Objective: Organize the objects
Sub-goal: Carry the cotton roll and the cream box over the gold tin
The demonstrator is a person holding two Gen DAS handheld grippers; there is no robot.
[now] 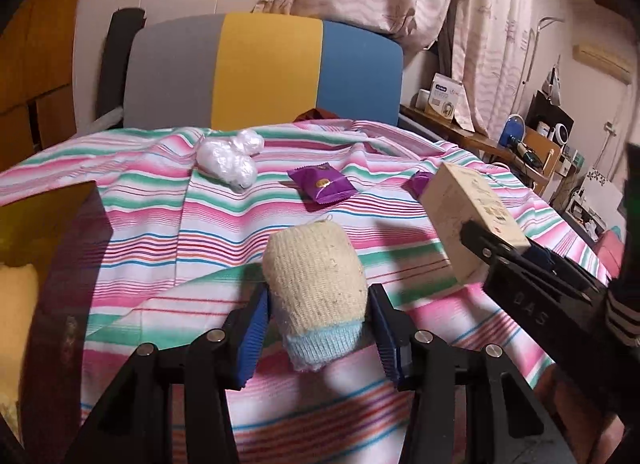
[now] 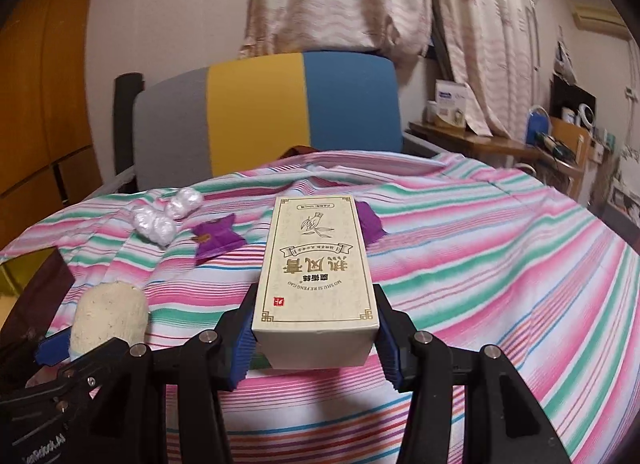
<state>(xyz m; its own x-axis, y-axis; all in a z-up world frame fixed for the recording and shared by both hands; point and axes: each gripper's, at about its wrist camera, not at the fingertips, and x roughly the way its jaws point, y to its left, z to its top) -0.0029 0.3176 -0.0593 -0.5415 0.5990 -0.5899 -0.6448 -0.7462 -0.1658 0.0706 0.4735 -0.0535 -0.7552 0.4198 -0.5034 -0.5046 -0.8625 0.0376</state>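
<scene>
A: Striped cloth covers the whole surface, with a grey, yellow and blue chair back behind its far edge. How many things are there?

B: Two purple snack packets, one white crumpled plastic bundle, one cream knitted roll, one cream carton.

A: And the tongs?

B: The left gripper clamps the roll above the cloth's near part; the right gripper clamps the carton, raised. The cloth's right half lies bare; a dark box sits at the left edge.
</scene>
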